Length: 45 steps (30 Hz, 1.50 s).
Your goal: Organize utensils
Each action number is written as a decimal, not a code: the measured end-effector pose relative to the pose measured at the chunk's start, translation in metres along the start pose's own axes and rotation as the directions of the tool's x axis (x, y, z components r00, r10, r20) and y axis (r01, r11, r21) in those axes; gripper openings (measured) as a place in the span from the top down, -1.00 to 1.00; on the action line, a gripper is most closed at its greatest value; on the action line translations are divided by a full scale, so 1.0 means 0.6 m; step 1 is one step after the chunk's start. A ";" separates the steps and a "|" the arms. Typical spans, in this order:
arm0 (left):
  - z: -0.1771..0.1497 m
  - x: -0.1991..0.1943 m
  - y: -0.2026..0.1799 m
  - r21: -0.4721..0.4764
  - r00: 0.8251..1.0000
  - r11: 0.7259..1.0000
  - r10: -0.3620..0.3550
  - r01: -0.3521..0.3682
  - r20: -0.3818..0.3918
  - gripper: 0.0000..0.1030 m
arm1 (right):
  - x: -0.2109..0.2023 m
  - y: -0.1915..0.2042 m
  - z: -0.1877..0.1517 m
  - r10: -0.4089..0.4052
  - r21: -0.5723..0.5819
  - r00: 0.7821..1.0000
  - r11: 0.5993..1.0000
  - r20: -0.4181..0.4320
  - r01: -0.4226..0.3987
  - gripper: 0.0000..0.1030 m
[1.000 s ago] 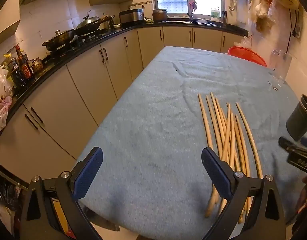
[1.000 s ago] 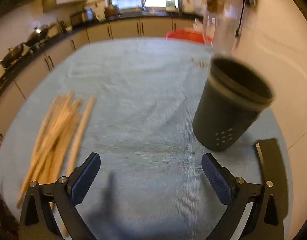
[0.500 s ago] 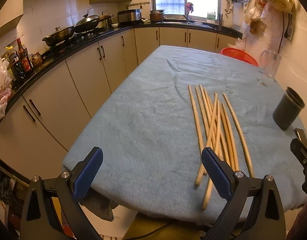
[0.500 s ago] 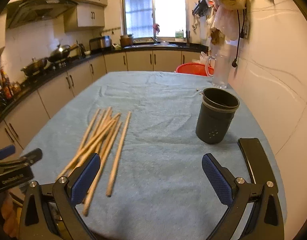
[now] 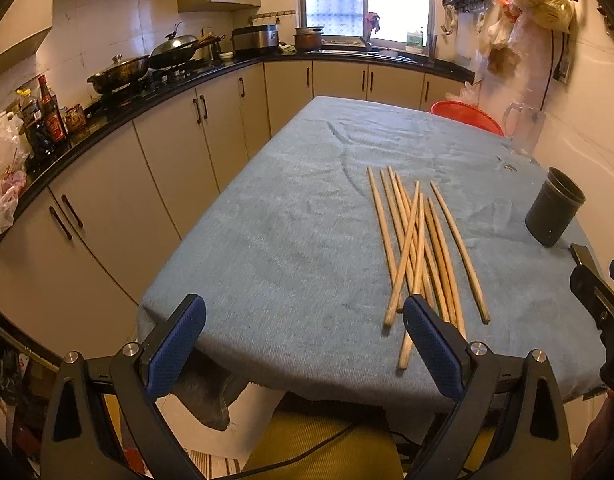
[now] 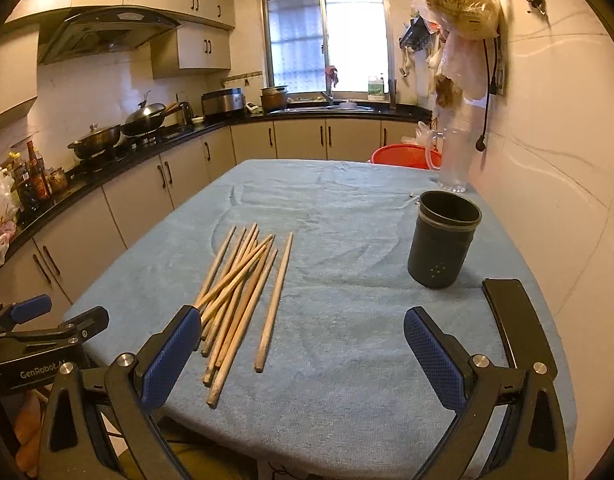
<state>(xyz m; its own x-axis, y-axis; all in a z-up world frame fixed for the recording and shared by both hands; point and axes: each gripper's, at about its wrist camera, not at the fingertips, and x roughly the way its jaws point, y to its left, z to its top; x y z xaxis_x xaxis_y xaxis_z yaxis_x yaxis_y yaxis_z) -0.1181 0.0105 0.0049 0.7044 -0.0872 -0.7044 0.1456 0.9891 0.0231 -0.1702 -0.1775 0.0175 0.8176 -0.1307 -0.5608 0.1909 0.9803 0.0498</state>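
Several long wooden chopsticks [image 5: 417, 240] lie in a loose pile on the blue-clothed table [image 5: 287, 240]; they also show in the right wrist view [image 6: 243, 292]. A dark round utensil holder [image 6: 443, 240] stands upright and empty at the table's right side, also seen in the left wrist view [image 5: 553, 212]. My left gripper [image 5: 303, 344] is open and empty, held back over the table's near edge, left of the chopstick ends. My right gripper [image 6: 299, 352] is open and empty, above the near edge, between the chopsticks and the holder.
A clear glass jug [image 6: 453, 160] and a red basin [image 6: 405, 156] stand at the table's far right. A black flat object [image 6: 515, 320] lies near the holder. A white wall runs along the right. Cabinets and a counter with woks [image 5: 147, 64] run on the left.
Both grippers have pulled back and risen from the table, so the whole table now shows. The chopsticks and holder have not moved. Both grippers stay open.
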 end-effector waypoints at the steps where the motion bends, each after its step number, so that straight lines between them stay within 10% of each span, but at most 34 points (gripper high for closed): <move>1: 0.000 0.002 0.003 -0.007 1.000 1.000 0.002 -0.002 -0.002 -0.91 | 0.003 -0.001 -0.001 0.003 0.000 1.000 1.000 -0.002 -0.003 -0.99; 45: -0.007 -0.008 0.004 -0.010 0.999 1.000 0.022 -0.021 0.034 -0.91 | 0.020 0.005 -0.014 -0.001 -0.022 1.000 1.000 -0.018 0.001 -0.99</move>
<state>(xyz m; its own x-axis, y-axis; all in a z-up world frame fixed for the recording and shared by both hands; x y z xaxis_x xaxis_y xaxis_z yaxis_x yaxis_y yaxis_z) -0.1242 0.0141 0.0054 0.7306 -0.0698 -0.6793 0.1239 0.9918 0.0314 -0.1642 -0.1749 0.0037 0.8071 -0.1294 -0.5760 0.1799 0.9832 0.0312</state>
